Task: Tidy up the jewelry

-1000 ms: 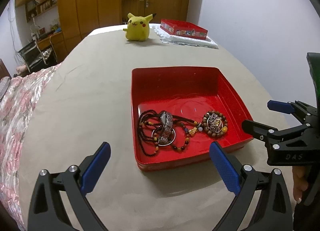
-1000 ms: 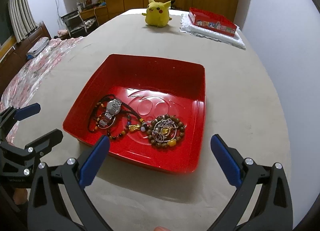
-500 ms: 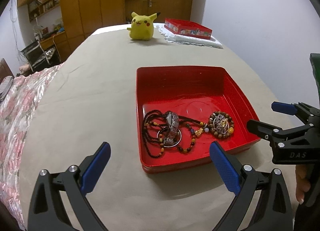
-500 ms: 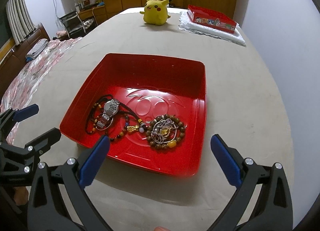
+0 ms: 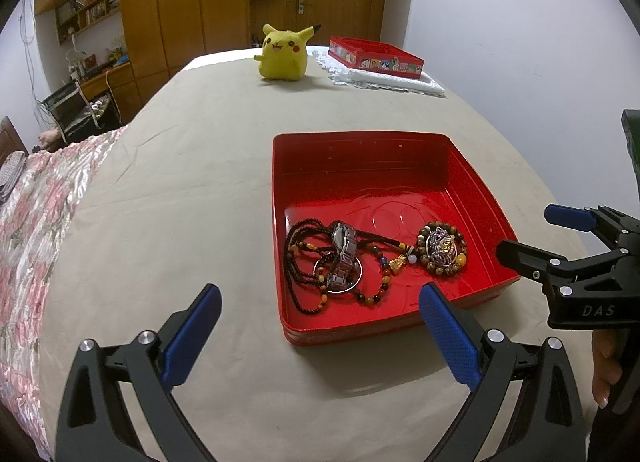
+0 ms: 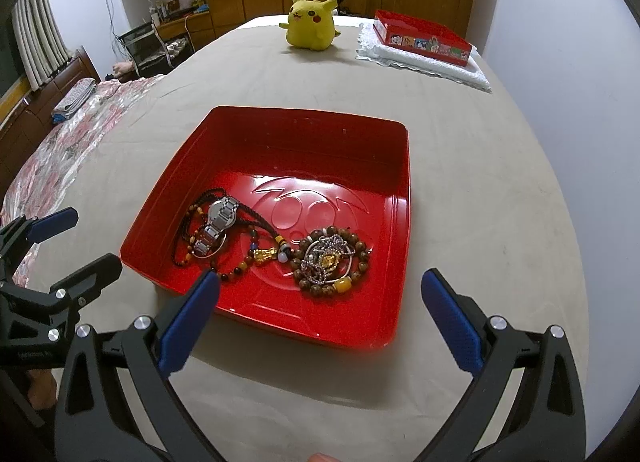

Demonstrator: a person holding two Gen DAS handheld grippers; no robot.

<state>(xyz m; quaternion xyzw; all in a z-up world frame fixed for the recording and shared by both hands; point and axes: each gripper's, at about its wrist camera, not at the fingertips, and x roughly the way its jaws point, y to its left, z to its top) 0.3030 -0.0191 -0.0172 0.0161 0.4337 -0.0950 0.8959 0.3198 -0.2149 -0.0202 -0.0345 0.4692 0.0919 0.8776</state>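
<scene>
Red tray point(image 6: 400, 198) sits on the bed point(image 6: 480, 182), jewelry bunched in its near half. Left pile: black bead necklace point(image 6: 256, 222) tangled with a metal watch point(image 6: 218, 224), the watch's long axis running near-to-far. Right pile: brown bead bracelet point(image 6: 330, 260) coiled round a silver chain. Left gripper point(image 5: 320, 330) wide open, empty, short of the tray's near left corner. Right gripper point(image 6: 320, 312) wide open, empty, hovering over the near rim. The bracelet lies straight ahead of the right gripper, so that one is nearer; necklace and watch are closer to the left.
</scene>
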